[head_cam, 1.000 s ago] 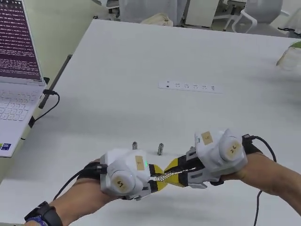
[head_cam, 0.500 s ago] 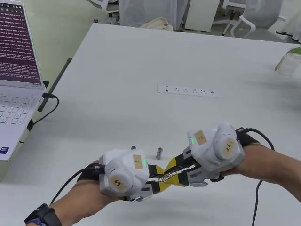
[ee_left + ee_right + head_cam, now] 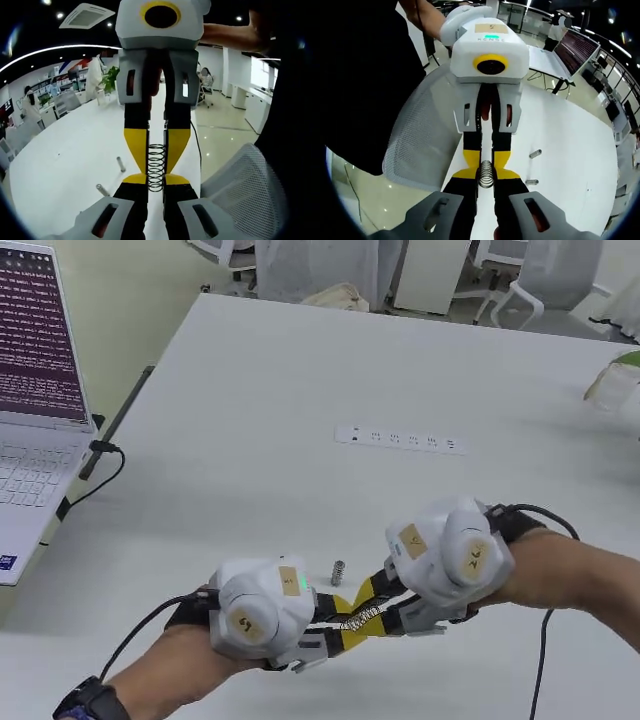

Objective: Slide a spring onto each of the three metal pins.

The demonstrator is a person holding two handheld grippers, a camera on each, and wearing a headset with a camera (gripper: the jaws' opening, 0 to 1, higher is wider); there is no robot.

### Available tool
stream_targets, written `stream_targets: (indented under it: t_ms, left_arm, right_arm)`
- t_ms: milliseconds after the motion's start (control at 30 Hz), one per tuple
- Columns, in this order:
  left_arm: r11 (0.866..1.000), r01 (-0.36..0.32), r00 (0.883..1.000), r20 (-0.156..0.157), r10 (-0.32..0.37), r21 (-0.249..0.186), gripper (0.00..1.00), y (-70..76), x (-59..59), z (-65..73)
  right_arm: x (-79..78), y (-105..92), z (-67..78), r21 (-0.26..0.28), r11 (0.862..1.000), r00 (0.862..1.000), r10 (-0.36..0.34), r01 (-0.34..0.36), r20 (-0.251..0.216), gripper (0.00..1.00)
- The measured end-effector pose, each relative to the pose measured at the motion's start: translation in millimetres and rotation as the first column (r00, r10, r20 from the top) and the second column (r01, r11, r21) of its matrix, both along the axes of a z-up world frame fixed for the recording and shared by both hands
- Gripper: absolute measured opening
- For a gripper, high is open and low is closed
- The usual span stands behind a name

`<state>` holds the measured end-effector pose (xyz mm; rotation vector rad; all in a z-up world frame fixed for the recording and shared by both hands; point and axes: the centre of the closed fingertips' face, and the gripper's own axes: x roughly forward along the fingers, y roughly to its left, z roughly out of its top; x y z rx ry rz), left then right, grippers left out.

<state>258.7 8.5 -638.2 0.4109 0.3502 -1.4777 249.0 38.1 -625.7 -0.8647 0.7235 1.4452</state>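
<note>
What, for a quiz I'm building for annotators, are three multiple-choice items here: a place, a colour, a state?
1. Where is the spring? A in a cup; B between the tips of the left hand-held gripper and the right hand-held gripper; C on the floor.
2. Jaw-tip colour? A yellow; B red; C blue.
3. The laptop is? A shut; B open, screen lit; C upside down.
B: it bridges both tips. A: yellow shows in both gripper views. B: text glows on its screen.
</note>
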Motion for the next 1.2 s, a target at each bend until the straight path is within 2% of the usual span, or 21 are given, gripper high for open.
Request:
stream_targets:
  t_ms: [100,467,633,967,1200]
  left_arm:
    - [1.0,-0.005,1.0,-0.01,0.005,-0.005,0.02,-0.4,-0.7,-1.0]
    - [1.0,-0.025,1.0,-0.013,0.025,-0.017,0.04,-3.2,1.9,-1.6]
    - [0.999,-0.034,0.999,-0.02,0.034,-0.008,0.09,-1.6,2.2,-4.7]
    - [0.997,-0.075,0.997,-0.035,0.075,0.005,0.14,14.2,6.3,-10.3]
    - [0.989,-0.146,0.988,-0.06,0.146,0.006,0.22,33.6,14.2,-14.1]
  right_arm:
    - [-0.2,-0.6,-1.4,-0.011,1.0,1.0,0.008,-0.008,0.003,0.08]
    - [2.8,-5.0,-2.9,-0.01,1.0,1.0,-0.007,0.007,0.011,0.08]
    - [2.2,-9.2,-4.3,-0.009,1.0,1.0,-0.022,0.022,0.006,0.08]
    - [5.5,-23.5,-7.5,-0.007,0.998,0.998,-0.068,0.068,0.004,0.08]
    - [12.3,-40.1,-13.9,-0.032,0.993,0.993,-0.117,0.117,0.005,0.08]
